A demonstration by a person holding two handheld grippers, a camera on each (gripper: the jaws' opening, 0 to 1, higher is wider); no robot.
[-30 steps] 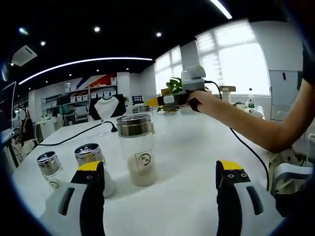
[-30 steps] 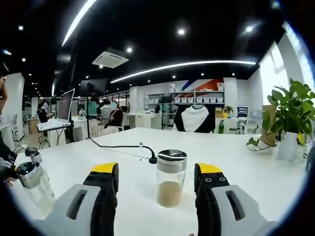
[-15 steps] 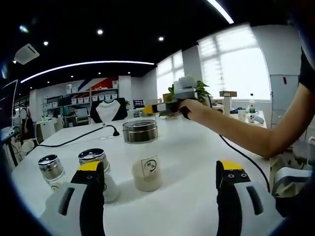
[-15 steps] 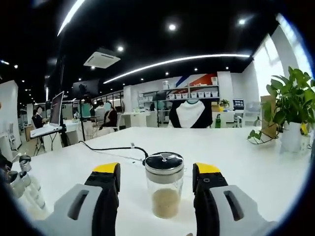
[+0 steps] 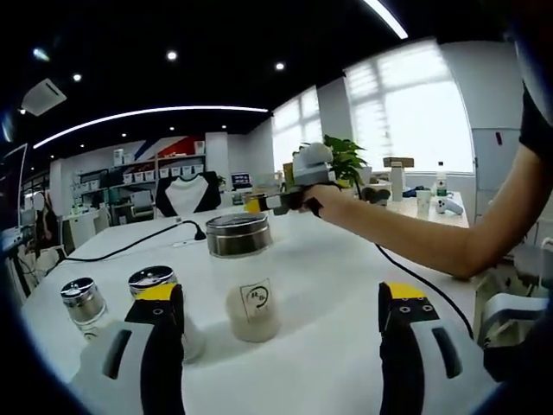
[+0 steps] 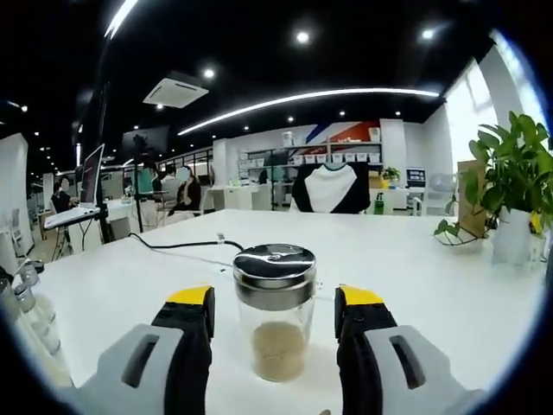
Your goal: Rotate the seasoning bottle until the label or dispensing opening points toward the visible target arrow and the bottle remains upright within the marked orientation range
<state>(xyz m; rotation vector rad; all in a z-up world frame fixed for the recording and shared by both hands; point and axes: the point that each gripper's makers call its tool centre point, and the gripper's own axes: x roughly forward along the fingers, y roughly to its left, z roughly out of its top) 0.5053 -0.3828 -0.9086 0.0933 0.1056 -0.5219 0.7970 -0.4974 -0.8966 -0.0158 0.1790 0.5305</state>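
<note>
A glass seasoning jar with a steel lid and brown powder stands upright on the white table. It sits between the jaws of my right gripper, which is open, with a gap on each side. In the left gripper view a larger steel-lidded jar of pale powder stands upright, its round label facing the camera. My left gripper is open, just short of that jar. Beyond it a hand holds the right gripper low over the table.
Two small steel-capped jars stand left of the big one. A black cable runs across the far table. A potted plant stands at the right. Small jars show at the left edge.
My right gripper has moved forward, so the brown-powder jar now stands between its jaws instead of ahead of them. The left gripper has hardly shifted.
</note>
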